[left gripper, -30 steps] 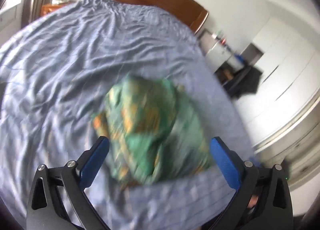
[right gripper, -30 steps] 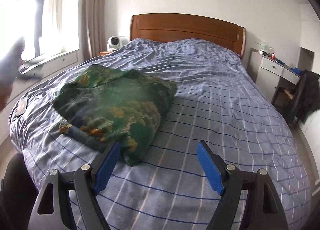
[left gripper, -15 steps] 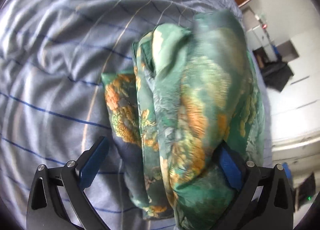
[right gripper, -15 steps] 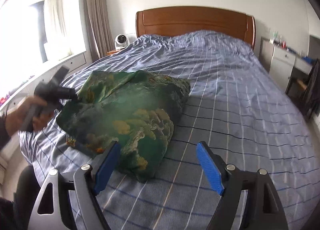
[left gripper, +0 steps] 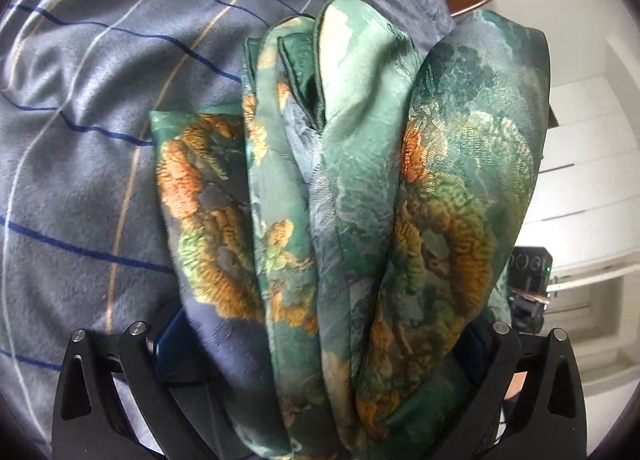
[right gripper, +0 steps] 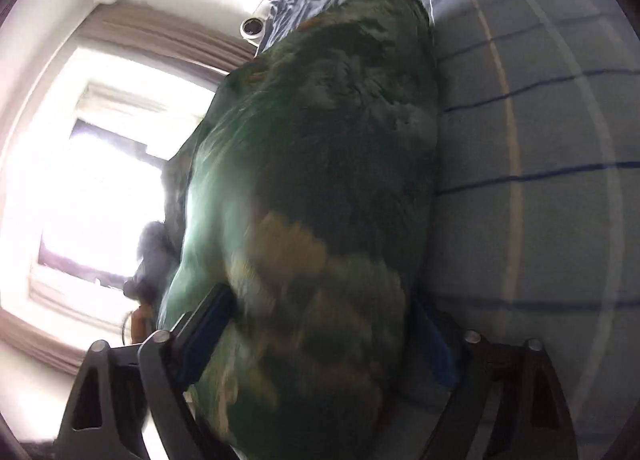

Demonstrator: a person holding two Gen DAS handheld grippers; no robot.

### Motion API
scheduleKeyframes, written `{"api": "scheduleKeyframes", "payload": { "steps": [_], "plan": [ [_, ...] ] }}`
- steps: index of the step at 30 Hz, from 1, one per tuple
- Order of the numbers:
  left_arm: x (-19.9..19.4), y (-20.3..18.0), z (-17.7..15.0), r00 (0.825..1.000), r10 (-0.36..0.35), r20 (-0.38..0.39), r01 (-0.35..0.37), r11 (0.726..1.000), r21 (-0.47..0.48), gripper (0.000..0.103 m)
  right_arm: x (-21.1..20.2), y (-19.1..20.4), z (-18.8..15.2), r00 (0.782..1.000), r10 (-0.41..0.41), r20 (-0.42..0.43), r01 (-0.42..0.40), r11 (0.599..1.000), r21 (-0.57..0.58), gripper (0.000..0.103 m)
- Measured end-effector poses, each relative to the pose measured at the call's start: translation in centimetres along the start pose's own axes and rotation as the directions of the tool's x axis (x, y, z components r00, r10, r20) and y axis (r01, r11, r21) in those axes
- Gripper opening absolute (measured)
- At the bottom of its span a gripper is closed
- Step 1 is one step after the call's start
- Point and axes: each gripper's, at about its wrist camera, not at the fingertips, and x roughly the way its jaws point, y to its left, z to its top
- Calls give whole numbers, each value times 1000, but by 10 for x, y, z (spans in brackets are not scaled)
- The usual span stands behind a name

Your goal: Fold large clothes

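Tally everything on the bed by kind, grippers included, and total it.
Green garment: 1
Striped bedcover: 1
Grippers: 2, left gripper and right gripper, each with its jaws set around the garment
Total: 4

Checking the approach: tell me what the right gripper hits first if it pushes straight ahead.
The right gripper already straddles the green patterned garment, so that bundle comes first; the striped bedcover lies beside it.

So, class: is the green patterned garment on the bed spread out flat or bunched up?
Bunched up. The green garment lies on the striped bedcover in several thick overlapping folds, with hemmed edges showing between the layers.
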Motion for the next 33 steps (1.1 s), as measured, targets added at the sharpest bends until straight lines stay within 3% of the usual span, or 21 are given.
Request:
{"api": "scheduleKeyframes", "payload": {
  "steps": [1,3,5,6,8,11,15,19,24,25,27,28,30,31,33],
  "plan": [
    [2,-1,0,1000,4,6,-4,1000,-4,103,5,4,2,1000,-23,-3,23,1000,-11,88],
    [9,-10,3,1000,28,8,-28,1000,1,101,15,38,2,989,-151,3,149,976,-158,86],
    [5,-27,-3,997,68,30,-69,996,50,79,17,74,-10,958,-280,57,282,898,-338,76],
    [-2,-38,-7,994,97,55,-101,992,78,75,16,92,-19,940,-326,99,337,845,-416,73],
    [-15,-56,-15,989,121,89,-130,985,114,62,10,116,-34,921,-351,171,388,776,-497,68],
    [-35,-85,-24,982,128,137,-152,972,182,62,-5,142,-49,905,-334,262,425,712,-559,66],
    [-46,-122,-10,974,91,206,-141,960,243,62,-39,164,-44,887,-281,366,453,680,-577,66],
    [-25,-147,26,973,72,221,-131,955,265,62,-56,157,-7,882,-265,390,454,698,-553,67],
    [26,-135,63,982,104,159,-142,958,248,66,-54,99,47,902,-283,326,414,781,-468,67],
    [48,-122,69,986,120,117,-144,965,218,68,-50,80,55,909,-294,295,402,803,-441,67],
    [70,-103,68,981,166,104,-182,966,182,83,-38,41,65,922,-319,218,381,846,-373,67],
    [70,-97,65,981,148,126,-169,970,174,89,-32,29,66,925,-329,191,377,861,-341,68],
    [61,-92,60,982,104,158,-129,978,162,91,-34,-2,65,947,-264,182,300,930,-214,76],
    [51,-93,56,979,93,180,-124,977,173,91,-39,-5,62,952,-233,200,271,944,-190,82],
    [27,-98,44,968,115,224,-162,966,203,90,-47,-2,56,949,-221,224,263,948,-177,84]
  ]
}}
